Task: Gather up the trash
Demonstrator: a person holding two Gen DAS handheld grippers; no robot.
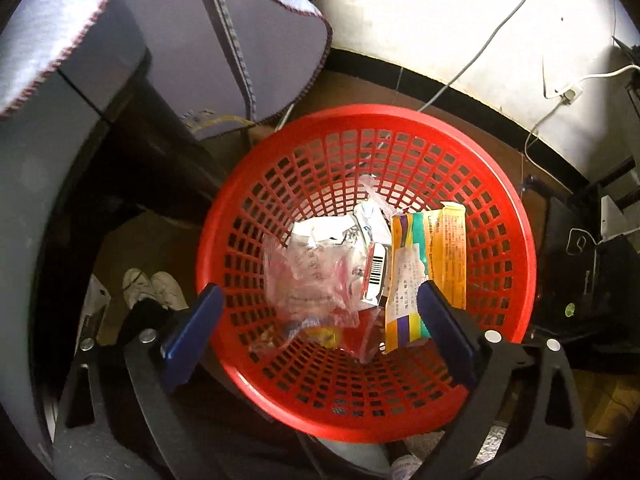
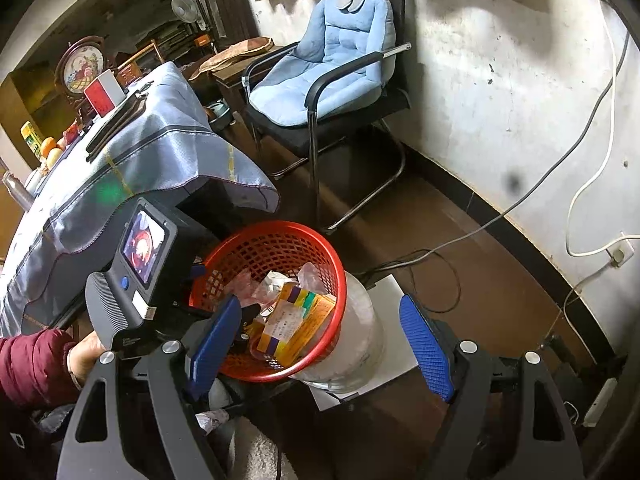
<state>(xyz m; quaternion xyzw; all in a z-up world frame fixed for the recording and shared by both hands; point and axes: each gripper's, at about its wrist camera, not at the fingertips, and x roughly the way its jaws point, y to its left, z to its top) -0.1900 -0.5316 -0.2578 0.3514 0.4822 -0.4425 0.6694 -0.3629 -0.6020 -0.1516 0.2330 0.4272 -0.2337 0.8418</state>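
The left claw (image 1: 316,312) hangs over the red basket (image 1: 516,216), pointing steeply down, its blue pads (image 1: 192,328) spread wide with nothing between them. Below it, inside the basket, lie a clear plastic bag (image 1: 308,280), a crumpled silver wrapper (image 1: 360,228) with a barcode, and a yellow-and-purple snack packet (image 1: 408,280) leaning against the basket's wall. The right claw (image 2: 320,344) hovers nearer the viewer, released and empty too, with the basket between its fingers in view. A hand in a maroon sleeve (image 2: 32,364) holds the left device. The basket stands on a white tub (image 2: 360,332). Beyond it are a surface under a blue cloth (image 2: 160,148), then a chair with a light blue cushion (image 2: 336,64) against the wall.
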